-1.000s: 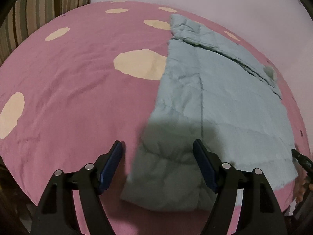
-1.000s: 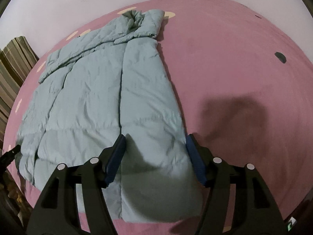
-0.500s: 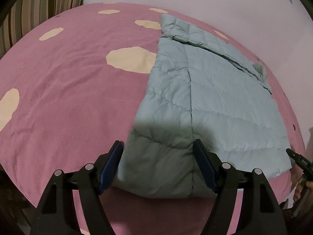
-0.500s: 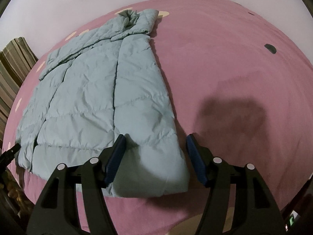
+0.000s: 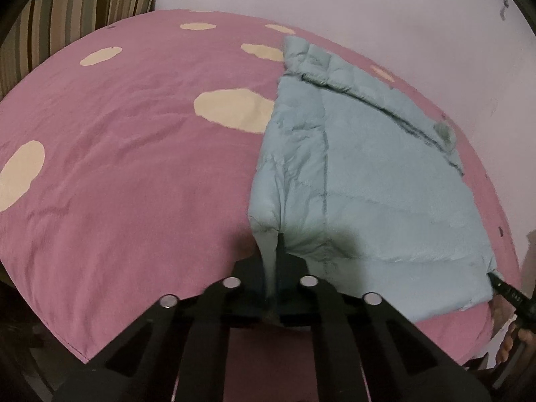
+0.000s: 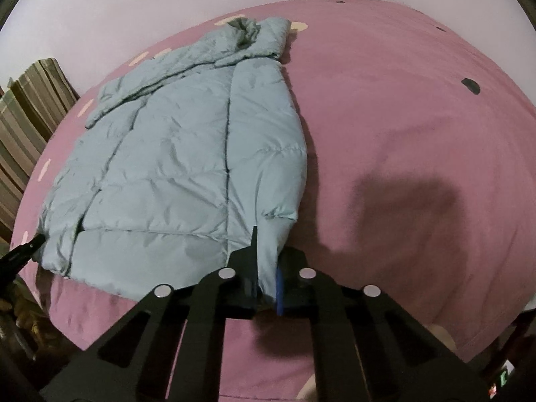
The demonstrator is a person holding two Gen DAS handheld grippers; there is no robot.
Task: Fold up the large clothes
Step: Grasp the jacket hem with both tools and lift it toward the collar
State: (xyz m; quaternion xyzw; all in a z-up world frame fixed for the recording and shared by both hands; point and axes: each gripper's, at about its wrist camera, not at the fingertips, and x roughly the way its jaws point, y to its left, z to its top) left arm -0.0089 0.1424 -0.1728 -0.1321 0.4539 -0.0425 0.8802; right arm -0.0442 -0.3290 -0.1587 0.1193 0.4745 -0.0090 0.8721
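Pale blue-grey puffer jacket [image 6: 187,154] lies flat on pink bedspread [image 5: 117,184] w/ cream spots. Long axis runs straight away from both tools: hem at near edge of bed, hood/collar [image 6: 254,33] at far end by the wall.

Left gripper [image 5: 272,261] is clamped on the hem's left corner; right gripper [image 6: 266,268] is clamped on the hem's right corner. Both sets of fingers are closed w/ fabric pinched between them. Neither arm nearer; each holds its own corner, whole garment ahead of them. Right tool's tip shows at far right of left view, touching that corner.

Judgement: next move is likely hem carried up and forward along the long axis toward collar, a halving fold. Both corners need to travel together or the fold edge skews.

Jacket's look: quilted horiz. baffles, dark centre zip line, puffy, lightly creased. Sleeve lies folded across the upper body, diag. Corners slightly bunched where pinched. Striped fabric [image 5: 67,16] beyond bed's left side; can't tell what it is.
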